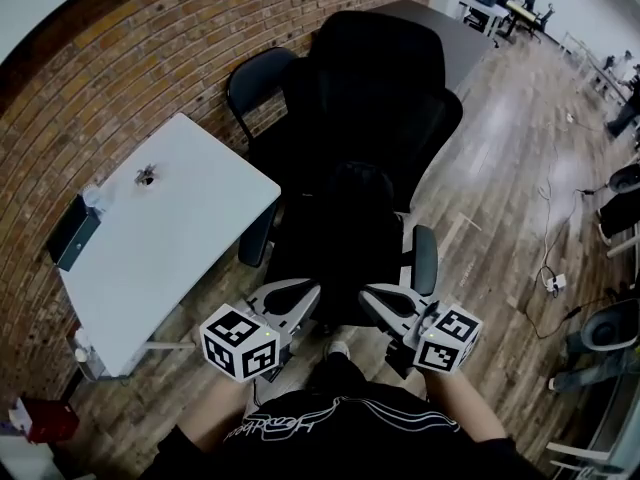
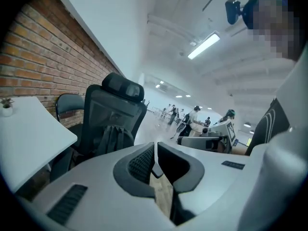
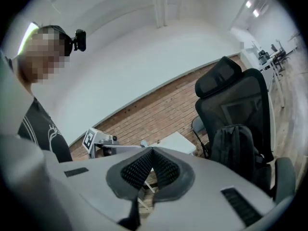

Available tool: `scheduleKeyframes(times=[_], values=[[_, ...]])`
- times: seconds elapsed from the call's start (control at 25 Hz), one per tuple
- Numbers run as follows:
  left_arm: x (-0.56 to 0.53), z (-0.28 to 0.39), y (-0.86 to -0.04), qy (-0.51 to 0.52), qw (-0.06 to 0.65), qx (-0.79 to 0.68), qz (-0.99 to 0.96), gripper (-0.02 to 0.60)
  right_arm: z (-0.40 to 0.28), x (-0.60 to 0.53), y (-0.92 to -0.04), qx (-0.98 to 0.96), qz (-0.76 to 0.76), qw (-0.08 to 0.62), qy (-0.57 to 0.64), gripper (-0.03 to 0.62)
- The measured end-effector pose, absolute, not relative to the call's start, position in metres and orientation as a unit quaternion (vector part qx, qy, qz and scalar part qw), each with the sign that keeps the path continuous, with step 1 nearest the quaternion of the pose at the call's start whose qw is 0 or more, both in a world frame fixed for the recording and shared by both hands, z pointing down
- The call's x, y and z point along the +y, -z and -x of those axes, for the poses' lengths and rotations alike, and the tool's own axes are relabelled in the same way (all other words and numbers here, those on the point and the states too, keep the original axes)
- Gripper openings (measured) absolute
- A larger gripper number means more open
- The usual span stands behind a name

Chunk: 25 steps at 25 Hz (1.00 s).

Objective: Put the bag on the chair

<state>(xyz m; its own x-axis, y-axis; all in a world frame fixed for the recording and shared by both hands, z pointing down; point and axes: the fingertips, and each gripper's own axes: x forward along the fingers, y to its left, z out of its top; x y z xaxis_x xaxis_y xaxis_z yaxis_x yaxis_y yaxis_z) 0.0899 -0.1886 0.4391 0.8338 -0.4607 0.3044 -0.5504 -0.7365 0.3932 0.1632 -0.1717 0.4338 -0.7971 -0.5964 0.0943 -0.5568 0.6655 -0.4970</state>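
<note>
Head view: bag point(image 1: 355, 230) upright on chair point(image 1: 390, 88) seat against backrest, my left gripper point(image 1: 297, 294) and right gripper point(image 1: 384, 302) near it. Left gripper view: jaws together, empty. Right gripper view: likewise; unsupported, the bag could slump off the seat, I judge.

Two grippers are in view, the left hand-held gripper point(image 1: 303, 290) and the right hand-held gripper point(image 1: 374, 296), along with one black bag point(image 1: 350, 230), two chairs, an office chair point(image 1: 378, 68) and a plain chair point(image 1: 256, 80), and two counters, a white counter point(image 1: 170, 258) and a dark counter point(image 1: 445, 26).
</note>
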Motion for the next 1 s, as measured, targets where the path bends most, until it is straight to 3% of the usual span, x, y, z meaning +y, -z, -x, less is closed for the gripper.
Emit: scheduleKeyframes(times=[0.24,1.0], values=[[-0.147,-0.077,-0.397,-0.054,0.220,-0.268,-0.936,0.043,-0.163,-0.134,-0.399,0.913,0.326,0.057,0.238,-0.005],[-0.079,-0.087,-0.393,-0.064,0.194,-0.244,-0.948,0.041,-0.161,-0.060,-0.399,0.905,0.362,0.053,0.216,-0.005]])
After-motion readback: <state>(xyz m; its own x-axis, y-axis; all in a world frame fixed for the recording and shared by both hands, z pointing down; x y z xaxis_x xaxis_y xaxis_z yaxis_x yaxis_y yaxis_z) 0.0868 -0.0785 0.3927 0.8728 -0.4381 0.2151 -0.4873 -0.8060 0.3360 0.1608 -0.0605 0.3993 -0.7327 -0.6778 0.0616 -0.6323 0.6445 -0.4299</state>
